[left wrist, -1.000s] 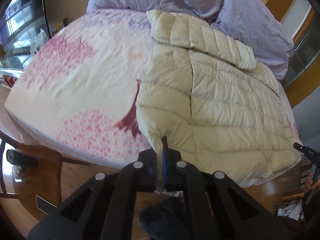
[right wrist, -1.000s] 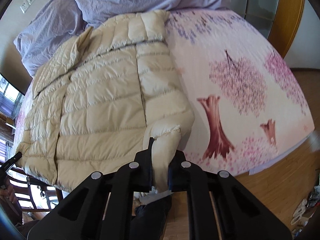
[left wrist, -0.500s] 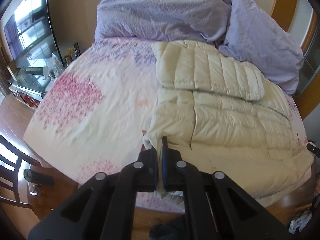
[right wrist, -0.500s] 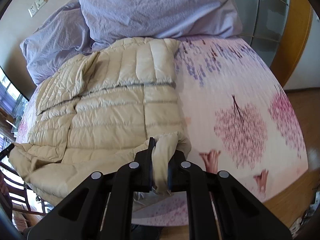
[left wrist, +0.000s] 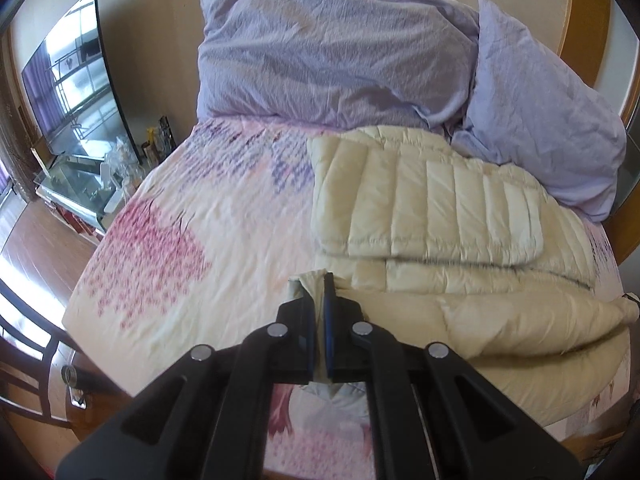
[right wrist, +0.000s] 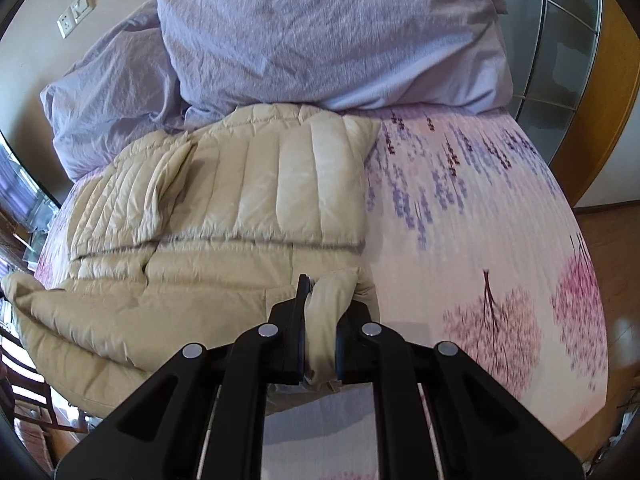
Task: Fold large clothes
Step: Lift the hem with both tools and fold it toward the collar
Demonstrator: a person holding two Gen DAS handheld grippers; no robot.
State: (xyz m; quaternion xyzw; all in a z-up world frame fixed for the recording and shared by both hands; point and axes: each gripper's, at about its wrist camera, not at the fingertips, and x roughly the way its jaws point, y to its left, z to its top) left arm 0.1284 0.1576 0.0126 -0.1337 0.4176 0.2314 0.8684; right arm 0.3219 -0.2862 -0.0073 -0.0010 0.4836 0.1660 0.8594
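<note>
A cream quilted down jacket (left wrist: 432, 200) lies on the bed, a sleeve folded across its upper part. It also shows in the right wrist view (right wrist: 224, 208). My left gripper (left wrist: 319, 284) is shut on one corner of the jacket's hem, lifted above the sheet. My right gripper (right wrist: 320, 292) is shut on the other hem corner, a thick roll of fabric between its fingers. The lower part of the jacket is raised and bunched between the two grippers.
The bed has a floral pink and purple sheet (left wrist: 208, 220), also in the right wrist view (right wrist: 480, 220). Lilac pillows (left wrist: 332, 52) are piled at the head. A TV and a cluttered stand (left wrist: 72, 92) are at the left. A wooden chair (left wrist: 24, 344) stands by the bed's edge.
Both grippers have carried the jacket's hem up and forward toward the pillows. The lower half of the jacket has bunched up toward the collar.
</note>
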